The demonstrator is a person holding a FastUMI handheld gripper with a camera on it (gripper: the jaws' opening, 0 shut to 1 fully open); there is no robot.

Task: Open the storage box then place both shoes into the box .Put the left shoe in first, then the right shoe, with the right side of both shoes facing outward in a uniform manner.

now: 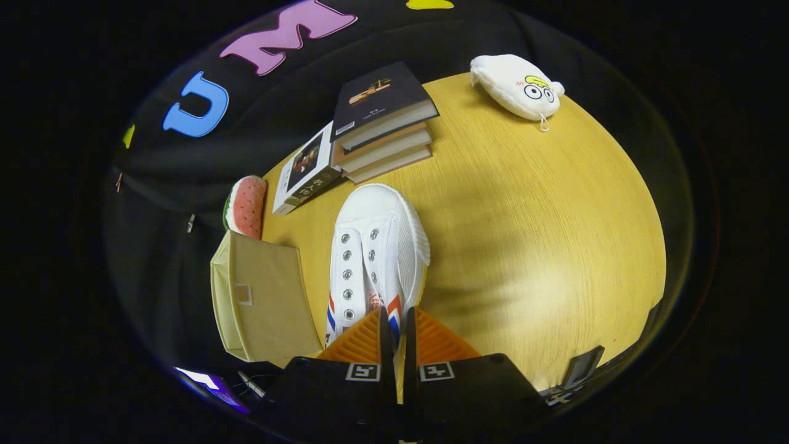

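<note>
Between the nearly closed fingers of the gripper [394,320], pinched at its heel collar, the white shoe [376,246] points far over the table [524,234], just right of the storage box [262,302]; light, soft canvas likely sags, so that stiffer rim suits gripping

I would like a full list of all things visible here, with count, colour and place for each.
shoe: one, white with red and blue stripes, on the table, heel end pinched between the fingers.
box: one, beige, beside the shoe at the table edge.
books: four, three stacked, one leaning alongside, beyond the shoe.
watermelon toy: one, red and green, beyond the box.
plush: one, white, far side of the table.
table: one, yellow wood.
gripper: one, nearly shut on the shoe.
</note>
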